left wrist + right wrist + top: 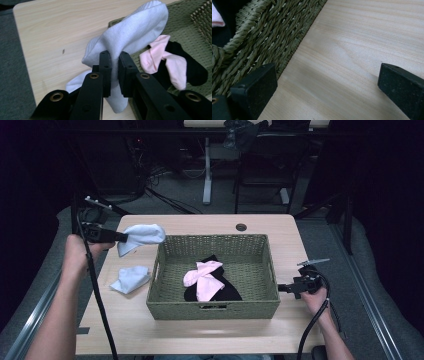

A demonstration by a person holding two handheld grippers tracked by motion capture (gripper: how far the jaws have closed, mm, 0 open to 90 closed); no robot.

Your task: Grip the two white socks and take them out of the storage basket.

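A pale blue sock [141, 237] [130, 37] hangs in the air just left of the basket's far left corner, pinched in my left gripper [123, 237] [114, 72], which is shut on it. A second pale blue sock [131, 278] lies on the table left of the green woven basket [215, 309] [197, 15]. Inside the basket a pink sock [204, 279] [165, 58] lies across a black sock [225, 291] [193, 70]. My right gripper [281, 288] [328, 86] rests low beside the basket's right wall [267, 35], jaws wide apart over bare wood.
The light wood table [270, 330] has a round cable hole [241, 227] near its far edge. Behind the table stand a desk leg [206, 170] and dark chairs. A strip of tape [83, 330] sits at the table's left front edge.
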